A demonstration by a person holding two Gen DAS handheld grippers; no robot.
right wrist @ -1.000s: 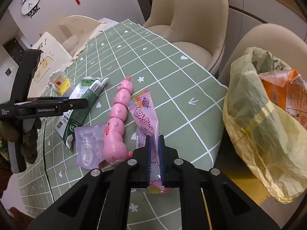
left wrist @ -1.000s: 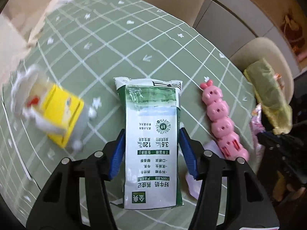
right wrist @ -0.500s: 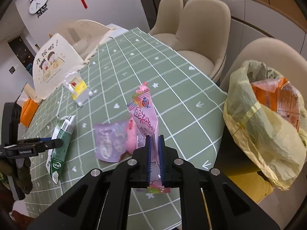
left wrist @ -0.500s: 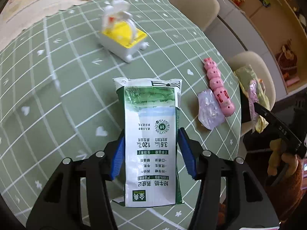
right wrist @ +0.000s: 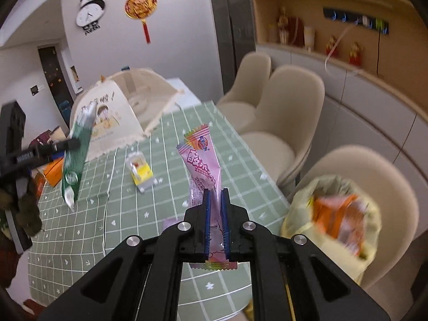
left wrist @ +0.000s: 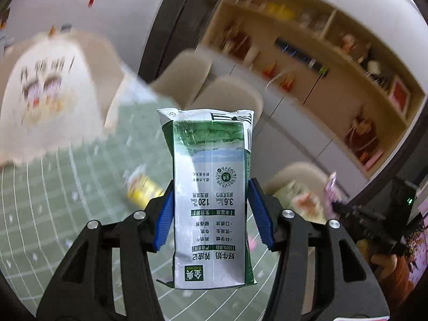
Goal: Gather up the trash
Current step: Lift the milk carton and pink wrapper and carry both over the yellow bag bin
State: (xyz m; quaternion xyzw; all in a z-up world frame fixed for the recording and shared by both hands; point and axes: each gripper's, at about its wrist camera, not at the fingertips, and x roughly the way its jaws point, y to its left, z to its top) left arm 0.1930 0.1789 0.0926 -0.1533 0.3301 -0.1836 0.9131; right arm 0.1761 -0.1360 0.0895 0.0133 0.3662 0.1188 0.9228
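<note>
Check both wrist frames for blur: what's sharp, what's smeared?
Left wrist view: the left gripper and its milk pouch are sharp, but the table, food cover and shelves are streaked. Right wrist view: mostly crisp, including the right gripper and its pink wrapper; only the yellow trash bag is soft. Both have fisheye bending.

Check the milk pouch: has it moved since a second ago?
Yes. The milk pouch has gone up: it lay on the green tablecloth by the pink toy, and now hangs above it, clamped in the left hand-held gripper.
</note>
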